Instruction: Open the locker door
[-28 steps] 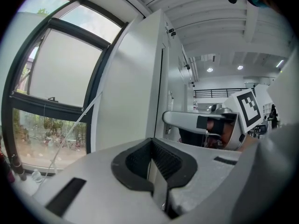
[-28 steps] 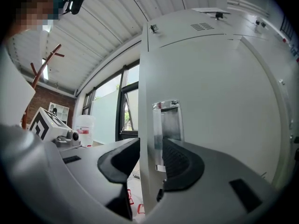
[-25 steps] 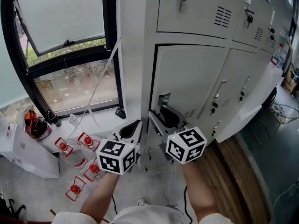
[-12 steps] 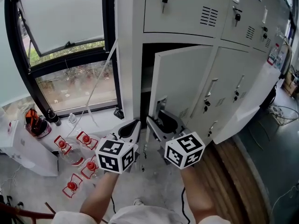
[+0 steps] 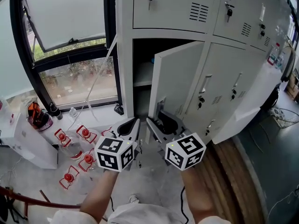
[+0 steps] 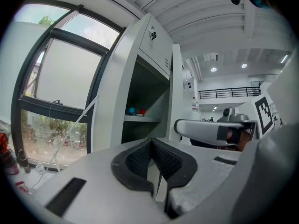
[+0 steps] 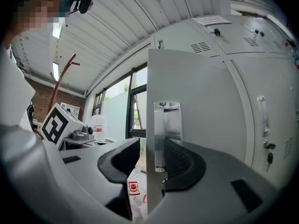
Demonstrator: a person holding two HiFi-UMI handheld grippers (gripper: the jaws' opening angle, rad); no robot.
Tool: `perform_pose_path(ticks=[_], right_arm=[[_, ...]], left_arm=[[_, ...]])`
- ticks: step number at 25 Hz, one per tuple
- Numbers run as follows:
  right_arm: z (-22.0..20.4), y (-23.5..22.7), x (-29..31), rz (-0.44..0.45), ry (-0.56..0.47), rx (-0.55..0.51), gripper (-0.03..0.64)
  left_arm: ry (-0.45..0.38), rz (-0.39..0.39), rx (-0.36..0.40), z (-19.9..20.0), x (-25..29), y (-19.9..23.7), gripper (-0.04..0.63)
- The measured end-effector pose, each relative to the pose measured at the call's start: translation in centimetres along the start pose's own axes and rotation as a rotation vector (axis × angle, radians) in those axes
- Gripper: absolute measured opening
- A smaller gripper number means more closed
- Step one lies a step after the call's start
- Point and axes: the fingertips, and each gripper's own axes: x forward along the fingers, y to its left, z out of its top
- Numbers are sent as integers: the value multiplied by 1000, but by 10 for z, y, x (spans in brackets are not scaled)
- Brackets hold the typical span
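Observation:
The white locker door (image 5: 180, 78) stands swung out from the dark compartment (image 5: 142, 64), which has a shelf inside. My right gripper (image 5: 162, 125) is open and straddles the door's free edge at the metal handle (image 5: 161, 107). In the right gripper view the door edge (image 7: 150, 125) and the handle (image 7: 161, 134) run up between the jaws of the right gripper (image 7: 149, 164); the right pad touches the handle and the left pad stands a little off. My left gripper (image 5: 130, 127) hangs shut beside it, holding nothing; the left gripper (image 6: 156, 171) points at the open compartment, where small blue and red items (image 6: 135, 111) lie on the shelf.
Closed lockers (image 5: 224, 78) with keys run off to the right, and another row (image 5: 173, 8) sits above. A black-framed window (image 5: 70, 41) is at the left. Red-capped bottles (image 5: 77, 150) and a white box (image 5: 28, 148) stand on the floor below it.
The locker door has swung from nearly shut to well open, showing the dark inside and shelf. My right gripper has stayed on the door edge; the left stays shut beside it.

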Motion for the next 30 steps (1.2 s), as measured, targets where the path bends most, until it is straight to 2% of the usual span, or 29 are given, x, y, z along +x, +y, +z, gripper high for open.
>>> perform_pose_path(ticks=[10,21,30], right_arm=[[2,-10,-49,13,-7,16,137],[4,-28,-93,16,-24,23,137],[5,-43,-118,59,-31,31,137]], left_arm=[[13,16,4,-9,0,-46,6],[28,-15,11,-19,19,-93,6],[26,-90,20,-16,48,-123,6]])
